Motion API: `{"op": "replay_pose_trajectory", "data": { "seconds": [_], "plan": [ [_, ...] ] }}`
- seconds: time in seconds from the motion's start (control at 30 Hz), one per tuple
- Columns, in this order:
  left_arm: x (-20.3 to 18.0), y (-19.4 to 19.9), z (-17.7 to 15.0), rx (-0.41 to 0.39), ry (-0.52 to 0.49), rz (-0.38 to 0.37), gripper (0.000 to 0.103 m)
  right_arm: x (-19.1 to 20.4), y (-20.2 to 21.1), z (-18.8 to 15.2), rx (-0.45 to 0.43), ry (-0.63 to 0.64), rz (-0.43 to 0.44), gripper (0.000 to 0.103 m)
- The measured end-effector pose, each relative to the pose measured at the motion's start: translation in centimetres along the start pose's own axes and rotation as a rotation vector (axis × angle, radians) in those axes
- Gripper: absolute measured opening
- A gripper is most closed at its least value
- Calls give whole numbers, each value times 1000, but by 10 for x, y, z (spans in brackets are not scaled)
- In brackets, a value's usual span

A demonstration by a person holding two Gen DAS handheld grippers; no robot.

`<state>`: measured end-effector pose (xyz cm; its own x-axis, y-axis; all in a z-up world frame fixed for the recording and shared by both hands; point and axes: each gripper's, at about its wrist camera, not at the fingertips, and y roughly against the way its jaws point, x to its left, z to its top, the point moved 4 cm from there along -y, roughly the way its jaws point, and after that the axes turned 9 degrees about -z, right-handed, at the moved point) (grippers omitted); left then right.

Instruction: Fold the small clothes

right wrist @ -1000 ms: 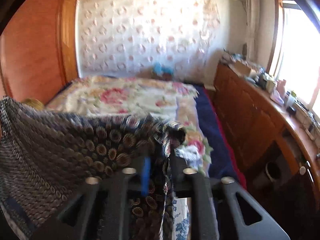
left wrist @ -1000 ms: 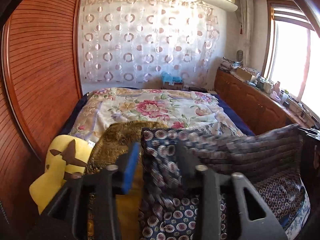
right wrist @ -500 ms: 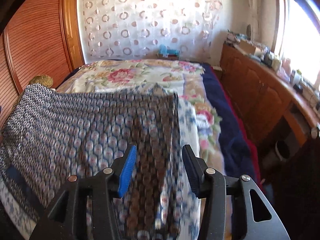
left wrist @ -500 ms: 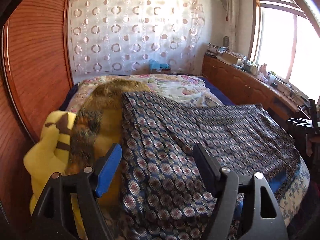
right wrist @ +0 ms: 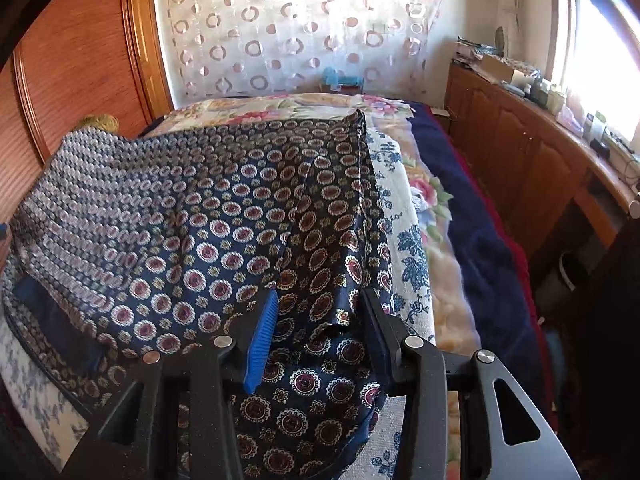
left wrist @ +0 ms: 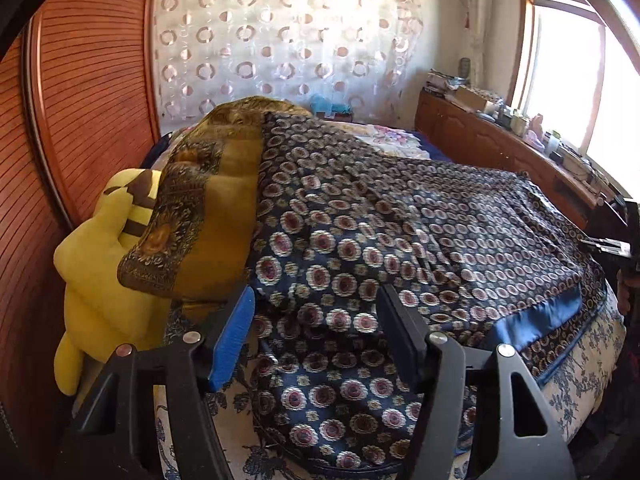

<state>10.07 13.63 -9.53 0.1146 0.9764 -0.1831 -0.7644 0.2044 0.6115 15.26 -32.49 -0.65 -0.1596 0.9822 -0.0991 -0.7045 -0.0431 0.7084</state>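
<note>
A navy garment point(left wrist: 400, 220) with round red-and-white medallions lies spread over the near end of the bed, with a plain blue band point(left wrist: 536, 316) along one edge. My left gripper point(left wrist: 314, 296) hangs low over its near left corner. The jaws are apart and closing, with cloth lying between them but not pinched. In the right wrist view the same garment point(right wrist: 200, 220) fills the left half. My right gripper point(right wrist: 320, 296) straddles a raised fold at the near right corner; its jaws are closing too, and the pads stand clear of the cloth.
A yellow plush toy point(left wrist: 100, 260) and a golden-brown cloth point(left wrist: 208, 184) lie left of the garment, against a wooden wardrobe point(left wrist: 80, 80). A floral bedspread point(right wrist: 404, 200) covers the bed. A wooden cabinet point(right wrist: 520, 152) with clutter runs under the window on the right.
A second ago both grippers held the garment up by its corners. They then opened and sank, and the garment now lies spread flat on the bed.
</note>
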Motion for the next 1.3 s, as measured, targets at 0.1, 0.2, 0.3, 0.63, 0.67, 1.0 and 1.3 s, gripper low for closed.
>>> {"op": "replay_pose_trajectory", "data": {
  "seconds": [0.1, 0.2, 0.3, 0.63, 0.67, 1.0, 1.3],
  "plan": [
    [8, -4, 1, 4, 21, 21, 65, 10, -9, -4, 10, 14, -17, 42],
    [12, -8, 1, 8, 23, 31, 65, 7, -10, -5, 21, 13, -21, 42],
    [15, -11, 2, 13, 34, 22, 54, 4, -15, -5, 33, 0, -13, 42],
    [19, -12, 8, -4, 41, 7, 13, 10, -19, -4, 24, 19, -48, 41],
    [18, -12, 8, -6, 39, 4, 6, 12, -20, -4, 23, 23, -48, 40],
    [-25, 22, 6, -78, -75, 37, 2, 24, -18, -6, 12, 49, -85, 39],
    [-7, 22, 7, -82, -22, 95, 4, 20, -19, -6, 14, 37, -85, 39]
  ]
}}
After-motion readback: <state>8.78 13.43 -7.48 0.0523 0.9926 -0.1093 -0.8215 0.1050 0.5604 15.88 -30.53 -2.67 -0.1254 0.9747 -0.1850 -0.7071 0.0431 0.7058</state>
